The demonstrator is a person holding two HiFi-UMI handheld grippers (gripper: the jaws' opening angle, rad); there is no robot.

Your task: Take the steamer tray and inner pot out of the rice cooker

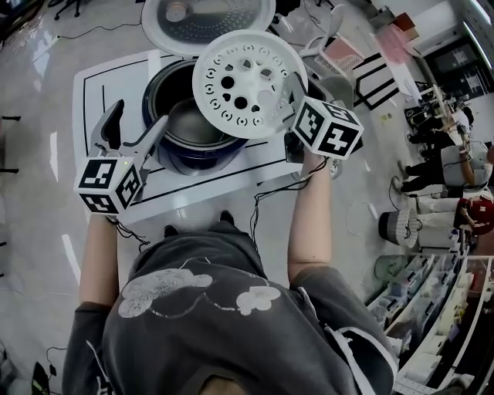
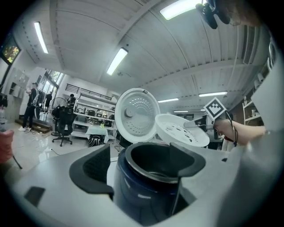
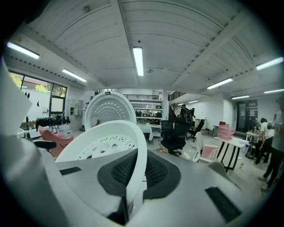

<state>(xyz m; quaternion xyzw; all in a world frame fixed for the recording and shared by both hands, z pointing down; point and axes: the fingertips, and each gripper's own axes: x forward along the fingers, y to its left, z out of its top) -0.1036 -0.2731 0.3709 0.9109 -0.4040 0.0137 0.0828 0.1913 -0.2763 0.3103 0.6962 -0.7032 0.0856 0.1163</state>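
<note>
The dark blue rice cooker [image 1: 176,150] stands on a white mat with its lid [image 1: 207,17] swung open at the back. The metal inner pot [image 1: 191,122] sits inside it and also shows in the left gripper view [image 2: 153,160]. The white perforated steamer tray [image 1: 247,83] hangs tilted above the cooker's right side. My right gripper [image 1: 296,94] is shut on the tray's right rim; the rim [image 3: 135,146] runs between its pads. My left gripper [image 1: 137,128] is open at the cooker's left side, with nothing between its fingers [image 2: 95,170].
The white mat [image 1: 93,89] with black lines covers the tabletop. Cables [image 1: 266,193] trail off the near edge. A pink-seated chair [image 1: 343,54] and a black-framed table [image 1: 378,77] stand to the right. A black office chair [image 3: 175,133] and people [image 3: 270,146] are farther off.
</note>
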